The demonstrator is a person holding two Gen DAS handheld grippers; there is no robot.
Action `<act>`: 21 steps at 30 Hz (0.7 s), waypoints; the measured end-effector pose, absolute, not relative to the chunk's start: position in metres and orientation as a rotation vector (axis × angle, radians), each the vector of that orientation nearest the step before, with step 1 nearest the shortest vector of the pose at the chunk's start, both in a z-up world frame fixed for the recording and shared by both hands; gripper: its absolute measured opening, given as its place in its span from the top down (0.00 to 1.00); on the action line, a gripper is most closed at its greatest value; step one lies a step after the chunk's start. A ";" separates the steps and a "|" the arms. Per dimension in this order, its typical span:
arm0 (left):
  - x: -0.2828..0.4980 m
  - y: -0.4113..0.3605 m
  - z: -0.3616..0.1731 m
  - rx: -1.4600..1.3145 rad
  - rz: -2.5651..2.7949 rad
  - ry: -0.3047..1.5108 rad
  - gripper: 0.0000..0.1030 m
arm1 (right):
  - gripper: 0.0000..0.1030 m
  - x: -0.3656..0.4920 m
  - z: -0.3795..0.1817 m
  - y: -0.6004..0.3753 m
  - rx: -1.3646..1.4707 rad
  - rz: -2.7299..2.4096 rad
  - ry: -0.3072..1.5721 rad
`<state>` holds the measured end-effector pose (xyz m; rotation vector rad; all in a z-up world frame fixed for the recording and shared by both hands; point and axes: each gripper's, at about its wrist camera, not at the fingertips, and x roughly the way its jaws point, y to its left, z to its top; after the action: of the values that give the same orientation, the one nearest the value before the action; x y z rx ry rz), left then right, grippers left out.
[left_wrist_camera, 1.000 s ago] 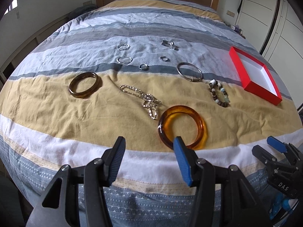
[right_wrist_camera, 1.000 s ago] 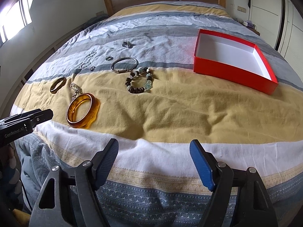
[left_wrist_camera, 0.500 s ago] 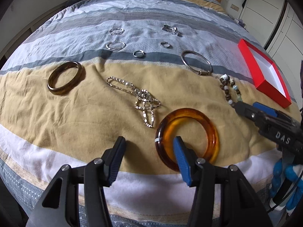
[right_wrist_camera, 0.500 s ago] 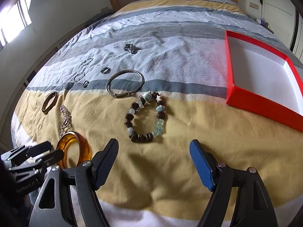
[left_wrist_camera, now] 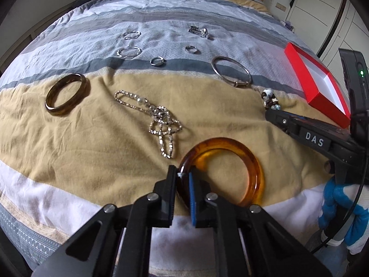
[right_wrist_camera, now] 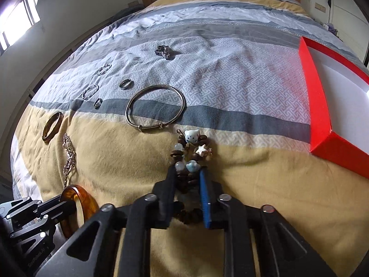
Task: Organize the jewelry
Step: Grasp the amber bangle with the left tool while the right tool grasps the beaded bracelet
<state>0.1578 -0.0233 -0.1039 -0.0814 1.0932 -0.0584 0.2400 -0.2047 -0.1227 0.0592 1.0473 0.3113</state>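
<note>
An amber bangle lies on the yellow band of the bedspread. My left gripper has its jaws closing tight on the bangle's near-left rim, and both pads press on it. A beaded bracelet with brown, white and blue beads lies bunched between the fingers of my right gripper. Its jaws are closing and the pads squeeze the beads. In the left wrist view the right gripper reaches in from the right onto the beaded bracelet. The right wrist view shows the amber bangle at lower left.
A red box with a white inside sits open at the right. Also on the bed are a brown bangle, a sparkly chain, a thin silver bangle and several small rings. A gloved hand holds the right tool.
Both grippers moved forward and down to the bed and went from wide open to closed, the left on the amber bangle and the right on the beaded bracelet.
</note>
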 end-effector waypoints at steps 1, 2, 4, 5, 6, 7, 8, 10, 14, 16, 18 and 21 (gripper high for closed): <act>0.155 -0.024 -0.102 -0.079 -0.060 1.090 0.91 | 0.84 0.237 -0.122 -0.206 0.067 0.315 1.049; 0.152 -0.025 -0.099 -0.076 -0.061 1.085 0.91 | 0.84 0.233 -0.120 -0.207 0.070 0.317 1.050; 0.146 -0.025 -0.093 -0.072 -0.061 1.072 0.91 | 0.84 0.223 -0.115 -0.208 0.076 0.325 1.044; 0.143 -0.026 -0.089 -0.066 -0.060 1.065 0.91 | 0.84 0.217 -0.111 -0.208 0.076 0.329 1.038; 0.139 -0.026 -0.086 -0.060 -0.058 1.058 0.91 | 0.84 0.210 -0.107 -0.209 0.078 0.332 1.031; 0.136 -0.026 -0.082 -0.056 -0.057 1.051 0.91 | 0.84 0.204 -0.103 -0.209 0.081 0.337 1.024; 0.133 -0.026 -0.078 -0.053 -0.056 1.043 0.91 | 0.84 0.197 -0.099 -0.210 0.084 0.342 1.017; 0.126 -0.027 -0.070 -0.046 -0.055 1.026 0.91 | 0.84 0.181 -0.090 -0.212 0.088 0.351 1.000; 0.112 -0.030 -0.053 -0.023 -0.048 0.995 0.91 | 0.84 0.156 -0.071 -0.218 0.099 0.363 0.965; 0.106 -0.034 -0.044 -0.009 -0.051 0.979 0.91 | 0.84 0.141 -0.061 -0.226 0.105 0.368 0.941; 0.103 -0.040 -0.034 0.004 -0.060 0.964 0.91 | 0.84 0.132 -0.050 -0.235 0.112 0.361 0.913; 0.105 -0.056 -0.020 0.026 -0.085 0.950 0.91 | 0.84 0.120 -0.036 -0.258 0.127 0.335 0.877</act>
<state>0.1050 -0.0562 -0.0198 0.0263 0.9498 -0.0852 0.1203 -0.2576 -0.0360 0.1268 0.8770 0.3345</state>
